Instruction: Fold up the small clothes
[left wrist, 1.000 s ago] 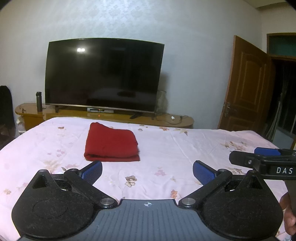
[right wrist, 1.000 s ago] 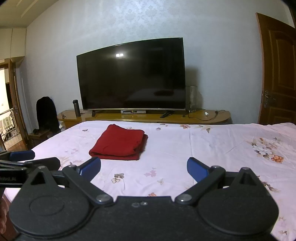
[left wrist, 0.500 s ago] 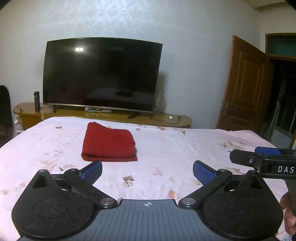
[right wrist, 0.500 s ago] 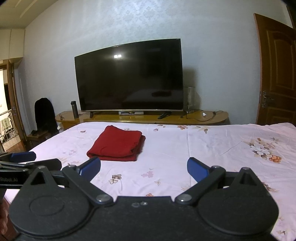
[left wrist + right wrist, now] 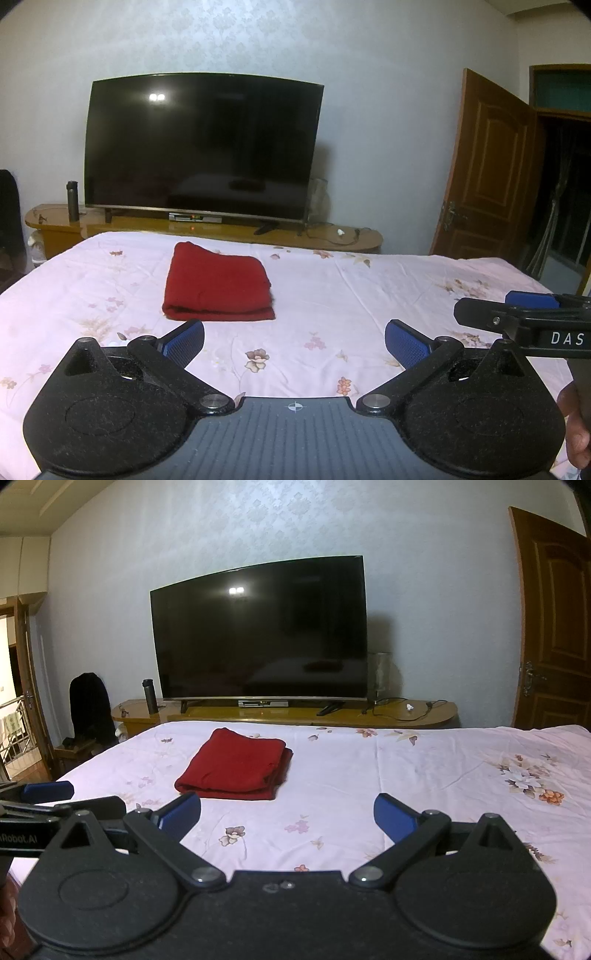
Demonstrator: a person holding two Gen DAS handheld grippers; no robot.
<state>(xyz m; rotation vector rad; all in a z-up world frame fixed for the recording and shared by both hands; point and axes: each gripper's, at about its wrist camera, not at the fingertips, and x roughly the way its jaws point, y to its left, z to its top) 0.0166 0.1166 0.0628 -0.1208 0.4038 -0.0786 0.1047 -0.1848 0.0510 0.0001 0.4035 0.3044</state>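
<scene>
Red cloth [image 5: 218, 284] lies folded into a neat rectangle on the bed [image 5: 369, 288], toward its far left part, flat on the pale pink floral sheet. Both grippers hang above the near part of the bed, well apart from the cloth. The left gripper [image 5: 294, 341] has its blue-padded fingers [image 5: 184, 341] spread wide with nothing between them. The right gripper [image 5: 287, 814] is likewise spread wide and holds nothing. Beyond the foot of the bed a wooden stand [image 5: 406, 716] carries a large dark television [image 5: 260, 638] and a dark bottle [image 5: 149, 696].
</scene>
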